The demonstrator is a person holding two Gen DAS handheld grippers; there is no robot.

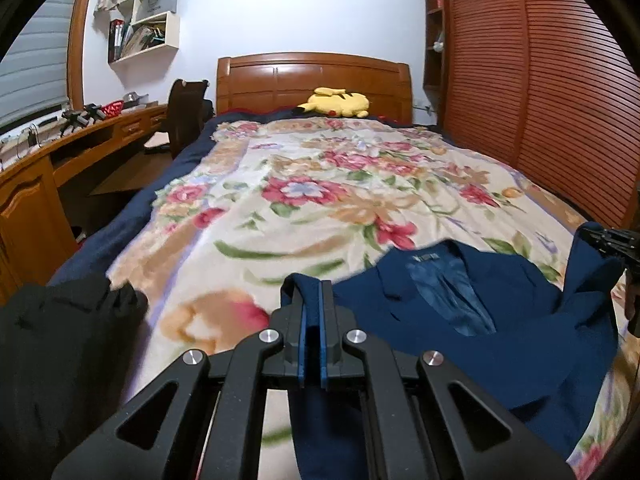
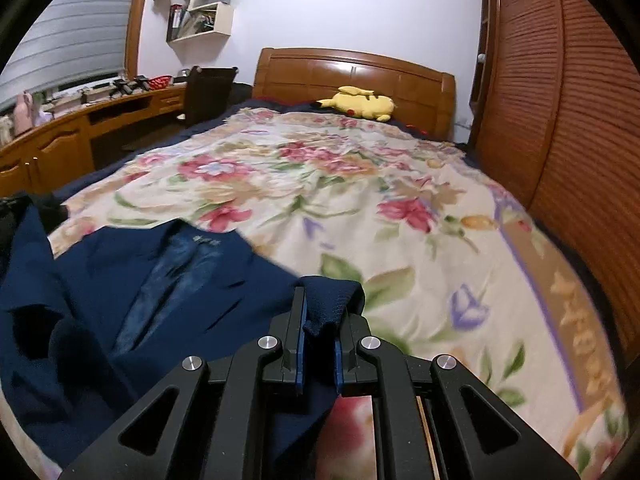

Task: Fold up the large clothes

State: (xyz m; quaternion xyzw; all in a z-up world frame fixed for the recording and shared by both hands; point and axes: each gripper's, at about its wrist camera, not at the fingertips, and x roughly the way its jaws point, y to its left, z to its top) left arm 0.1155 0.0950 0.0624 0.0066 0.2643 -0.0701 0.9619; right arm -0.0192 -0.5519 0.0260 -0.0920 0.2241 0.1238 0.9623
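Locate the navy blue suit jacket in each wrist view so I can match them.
Left wrist view: the navy blue suit jacket lies lower right on the floral blanket, an edge pinched in the left gripper.
Right wrist view: the jacket lies lower left, an edge pinched in the right gripper.
Shared landmark: the yellow plush toy by the headboard.

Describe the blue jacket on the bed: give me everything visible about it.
The blue jacket is a navy, suit-style garment of matte woven cloth with lapels, a shinier blue lining and a small label at the neck. It lies face up and rumpled on the floral blanket near the foot of the bed, collar toward the headboard. The left gripper and right gripper are each shut on a bunched fold of its fabric, one at either side.
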